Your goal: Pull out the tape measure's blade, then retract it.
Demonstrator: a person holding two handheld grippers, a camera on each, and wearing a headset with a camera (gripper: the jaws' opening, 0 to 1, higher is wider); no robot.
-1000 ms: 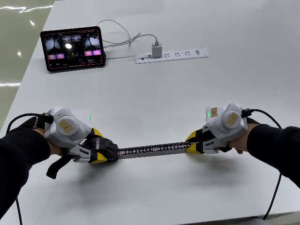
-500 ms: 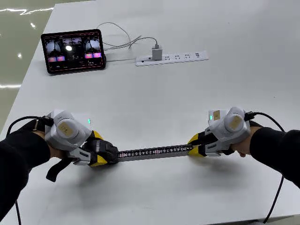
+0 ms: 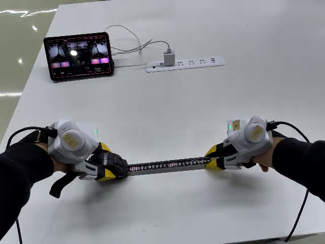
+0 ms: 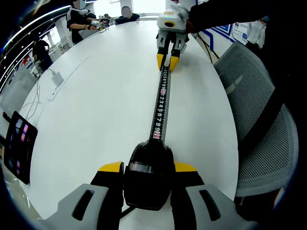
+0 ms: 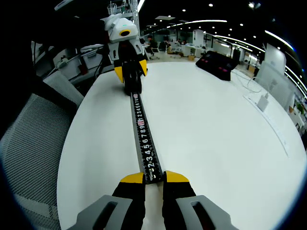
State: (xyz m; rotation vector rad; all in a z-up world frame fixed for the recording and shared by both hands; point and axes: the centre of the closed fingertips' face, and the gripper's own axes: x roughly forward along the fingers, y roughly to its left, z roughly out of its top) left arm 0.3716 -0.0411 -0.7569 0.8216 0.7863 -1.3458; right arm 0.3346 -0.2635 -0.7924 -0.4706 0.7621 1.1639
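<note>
Left gripper [image 3: 112, 165] and right gripper [image 3: 209, 156] are both closed on something, one at each end of the tape, near the front edge of the table [image 3: 213, 101]. Going big to small from there:

The table is a big plain white one. In the left gripper view a grey mesh chair [image 4: 264, 143] sits just off its edge.

At the far left there's a tablet [image 3: 78, 54] with its screen lit up. A white power strip [image 3: 188, 62] lies just to its right, and thin cables [image 3: 132, 43] loop between the two.

The black case [image 4: 146, 179] is at the near left. The left gripper's yellow-tipped jaws are clamped on either side of it.

The blade [image 3: 167, 164] is pulled out and runs dead straight from the case over to the right gripper. You can see its numbers and red marks. That gripper's jaws are pinched together on the blade's tip, which is clear in the right gripper view. The blade sits low over the table, and I honestly can't tell if it's touching the surface or not.

The smallest thing is a little white charger [image 3: 169, 55] plugged into the left end of the strip.
</note>
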